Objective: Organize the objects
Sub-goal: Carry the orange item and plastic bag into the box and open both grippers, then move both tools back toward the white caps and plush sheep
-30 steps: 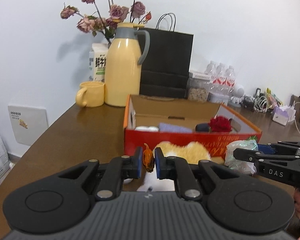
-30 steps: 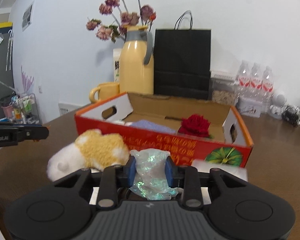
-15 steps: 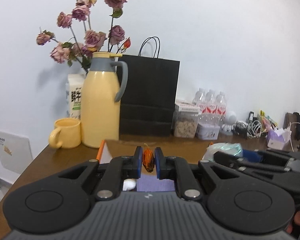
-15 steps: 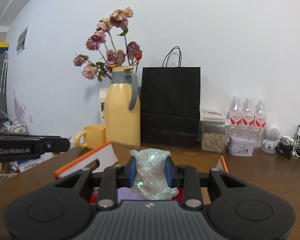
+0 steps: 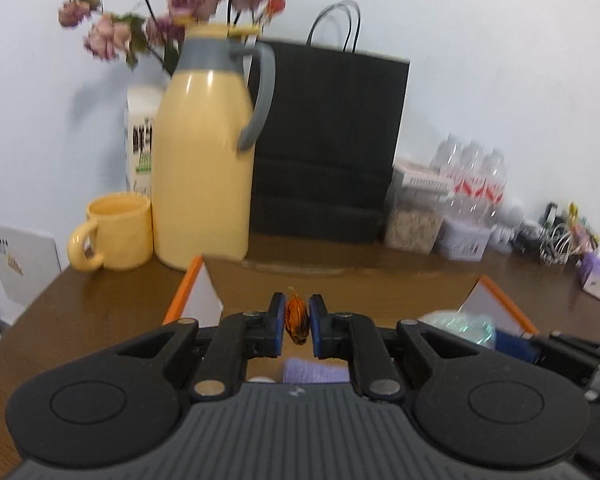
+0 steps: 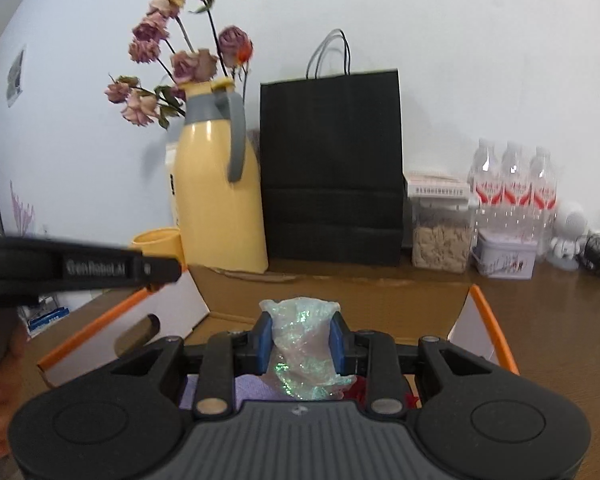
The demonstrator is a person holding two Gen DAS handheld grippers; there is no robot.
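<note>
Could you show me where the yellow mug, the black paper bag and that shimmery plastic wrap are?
yellow mug (image 5: pixel 118 232), left wrist view, on its side wall.
black paper bag (image 6: pixel 332 168), right wrist view, middle of its front face.
shimmery plastic wrap (image 6: pixel 300 340), right wrist view, on the bunched part between the jaws.

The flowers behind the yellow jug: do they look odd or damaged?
Yes. The flowers look dried and wilted: faded pink heads droop on bent stems above the yellow jug. Nothing is spilled on the table.

Tall plastic jug (image 5: pixel 202 168): pale yellow, grey collar
Paper carrier bag (image 6: pixel 332 168): black
Crumpled film bag (image 6: pixel 302 344): iridescent green-pink
Small pinched object (image 5: pixel 296 316): orange-brown, possibly striped
Cardboard box rim (image 6: pixel 494 328): orange
</note>
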